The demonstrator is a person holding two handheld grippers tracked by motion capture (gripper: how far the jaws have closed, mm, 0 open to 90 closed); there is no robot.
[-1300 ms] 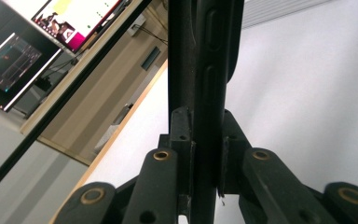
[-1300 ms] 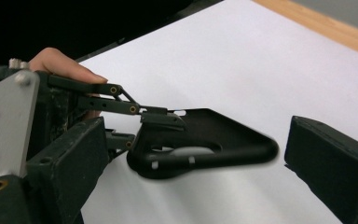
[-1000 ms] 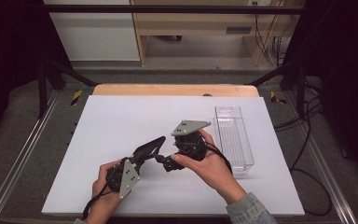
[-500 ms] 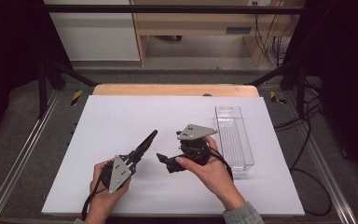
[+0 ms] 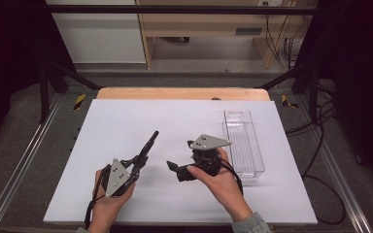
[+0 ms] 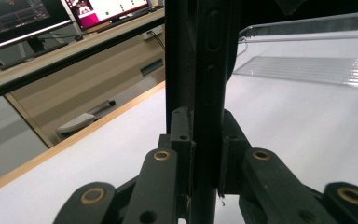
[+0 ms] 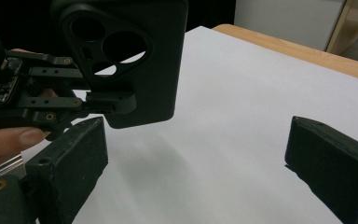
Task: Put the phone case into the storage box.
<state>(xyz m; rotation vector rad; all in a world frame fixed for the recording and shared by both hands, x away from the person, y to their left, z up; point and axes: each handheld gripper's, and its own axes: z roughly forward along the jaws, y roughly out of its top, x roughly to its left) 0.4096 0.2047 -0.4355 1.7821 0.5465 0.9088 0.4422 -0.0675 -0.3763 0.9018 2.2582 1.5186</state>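
While the left gripper (image 5: pixel 143 156) stays clamped on the edge of the black phone case (image 7: pixel 135 56), raised over the white table (image 5: pixel 126 121), the right gripper (image 5: pixel 174 169), jaws apart, should come up squarely to the case's free end before closing.

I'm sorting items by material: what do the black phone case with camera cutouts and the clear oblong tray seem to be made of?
The black phone case with camera cutouts, clamped in the left gripper, looks like matte plastic or rubber: dull, no glare. The clear oblong tray looks like hard glossy plastic: see-through, with bright highlights on its ribbed floor.
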